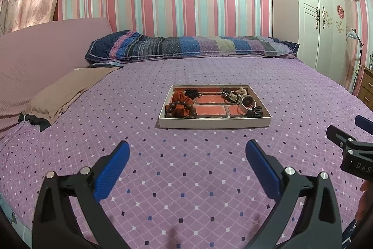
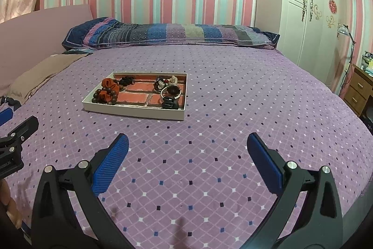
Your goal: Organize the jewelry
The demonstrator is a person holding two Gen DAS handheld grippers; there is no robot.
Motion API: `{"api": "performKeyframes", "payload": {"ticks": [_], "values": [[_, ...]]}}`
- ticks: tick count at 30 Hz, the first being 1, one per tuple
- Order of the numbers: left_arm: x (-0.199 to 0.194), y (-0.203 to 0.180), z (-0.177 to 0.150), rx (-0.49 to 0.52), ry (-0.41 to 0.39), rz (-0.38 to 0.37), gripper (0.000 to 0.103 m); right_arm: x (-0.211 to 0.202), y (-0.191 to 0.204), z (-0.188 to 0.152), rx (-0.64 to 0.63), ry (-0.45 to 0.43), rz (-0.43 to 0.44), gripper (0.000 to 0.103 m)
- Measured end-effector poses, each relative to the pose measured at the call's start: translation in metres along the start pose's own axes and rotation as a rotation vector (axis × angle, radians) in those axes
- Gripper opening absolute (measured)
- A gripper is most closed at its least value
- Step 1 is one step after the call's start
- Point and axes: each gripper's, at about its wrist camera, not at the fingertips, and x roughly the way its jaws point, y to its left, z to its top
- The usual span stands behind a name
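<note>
A white tray [image 1: 214, 122] with a brick-pattern bottom lies on the purple bed; it also shows in the right wrist view [image 2: 134, 112]. At its left lie a rust scrunchie [image 1: 180, 97] and a brown bead bracelet [image 1: 173, 109]. At its right lie rings and small ornaments [image 1: 230, 95], a round white bangle [image 1: 246, 104] and a black claw clip [image 2: 170, 103]. My left gripper [image 1: 187, 155] is open and empty, well short of the tray. My right gripper [image 2: 187, 148] is open and empty, near and right of the tray.
A purple dotted bedspread [image 1: 186, 179] covers the bed. A striped pillow [image 1: 191, 46] lies at the far edge, a brown cloth [image 1: 67, 90] at the left. A white wardrobe [image 1: 321, 22] and wooden drawers [image 2: 357, 91] stand at the right.
</note>
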Motion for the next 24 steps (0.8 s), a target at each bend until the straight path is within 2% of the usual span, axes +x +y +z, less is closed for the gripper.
{"api": "performKeyframes", "payload": {"ticks": [24], "values": [[-0.0023,0.0026,0.0001,-0.011,-0.006,-0.002,0.097,-0.0018,0.0010,0.0015,-0.005,-0.004,-0.009,0.099]]}}
